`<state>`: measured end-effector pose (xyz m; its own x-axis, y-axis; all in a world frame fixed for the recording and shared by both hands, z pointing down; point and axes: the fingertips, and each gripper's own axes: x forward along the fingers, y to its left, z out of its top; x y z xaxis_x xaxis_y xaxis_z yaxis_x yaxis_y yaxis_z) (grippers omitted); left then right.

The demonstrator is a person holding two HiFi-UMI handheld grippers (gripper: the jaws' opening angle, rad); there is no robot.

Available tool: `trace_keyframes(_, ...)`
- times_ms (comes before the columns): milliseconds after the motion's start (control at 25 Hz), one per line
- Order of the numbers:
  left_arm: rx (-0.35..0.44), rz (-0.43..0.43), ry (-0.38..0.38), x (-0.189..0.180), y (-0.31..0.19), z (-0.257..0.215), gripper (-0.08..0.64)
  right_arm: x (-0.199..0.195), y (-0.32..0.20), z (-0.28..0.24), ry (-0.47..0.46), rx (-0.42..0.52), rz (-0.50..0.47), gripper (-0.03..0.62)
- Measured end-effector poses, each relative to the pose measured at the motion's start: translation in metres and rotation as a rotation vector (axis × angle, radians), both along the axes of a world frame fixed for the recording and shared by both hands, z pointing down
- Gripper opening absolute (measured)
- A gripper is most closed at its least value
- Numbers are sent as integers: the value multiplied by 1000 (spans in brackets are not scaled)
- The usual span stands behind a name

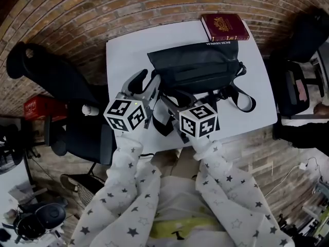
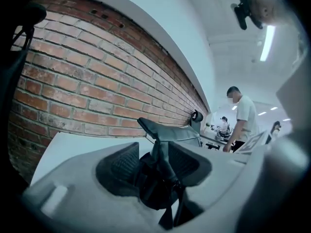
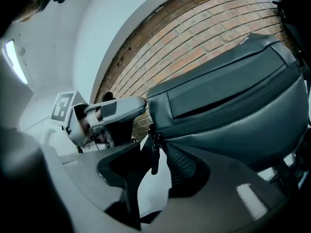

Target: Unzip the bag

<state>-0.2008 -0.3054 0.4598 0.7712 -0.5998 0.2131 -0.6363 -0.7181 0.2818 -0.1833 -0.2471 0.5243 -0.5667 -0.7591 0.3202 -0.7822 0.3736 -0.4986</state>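
The left gripper (image 2: 155,168) has its jaws spread wide, with a black webbing strap (image 2: 164,160) standing loose between them. The right gripper (image 3: 153,168) is spread too, and a dark zipper pull (image 3: 154,155) hangs between its pads, ungripped. Both are at the near left end of the black leather-look zip bag (image 1: 198,66), which lies on the white rectangular table (image 1: 128,55), with a dark red hardback book (image 1: 224,27) beyond it by the red brick wall (image 1: 103,9).
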Motion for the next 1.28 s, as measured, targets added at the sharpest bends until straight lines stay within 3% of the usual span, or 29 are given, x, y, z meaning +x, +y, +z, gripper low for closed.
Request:
trace_keyframes(480,10,39,19,20,-9,-1,184,1,-1,16,107,-45,26,85)
trace_keyframes(560,9,40,20,21,-10,-1,184,3,0,17,114,-47,31,44)
trace_keyframes(920,14,58,12,25,-9,0,183,6,1,10,78,-41,30,43)
trace_keyframes(1280,42,52,-35,27,-9,0,123,12,2,7,84,-34,7,39)
